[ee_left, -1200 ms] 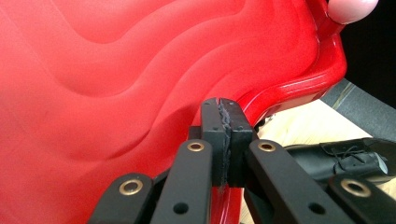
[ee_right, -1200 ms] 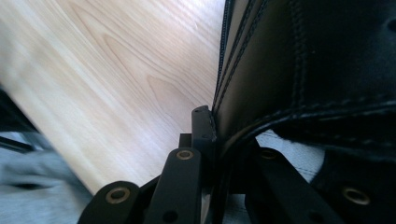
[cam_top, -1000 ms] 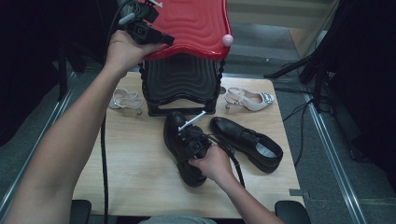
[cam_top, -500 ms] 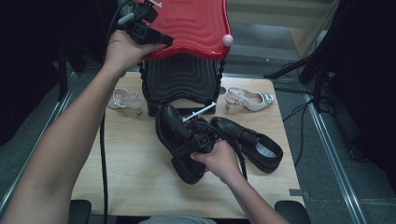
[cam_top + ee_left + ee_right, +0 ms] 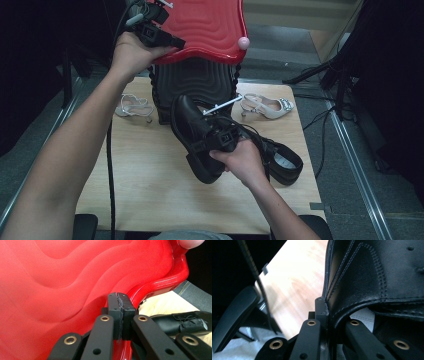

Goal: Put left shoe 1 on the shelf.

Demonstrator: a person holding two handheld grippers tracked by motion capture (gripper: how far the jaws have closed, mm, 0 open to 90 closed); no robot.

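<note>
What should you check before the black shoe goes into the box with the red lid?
1. Right tool pinching the black shoe by its collar: ok.
2. Shoe lifted off the table: ok.
3. Left tool clamped on the red lid, holding it raised: ok.
4. Room inside the black box: cannot tell, inside is hidden.
5. Second black shoe out of the way: ok, it lies on the table beside the hand.

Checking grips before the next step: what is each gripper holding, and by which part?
Left gripper clamps the red lid by its rim. Right gripper holds the black shoe by its collar edge.
</note>
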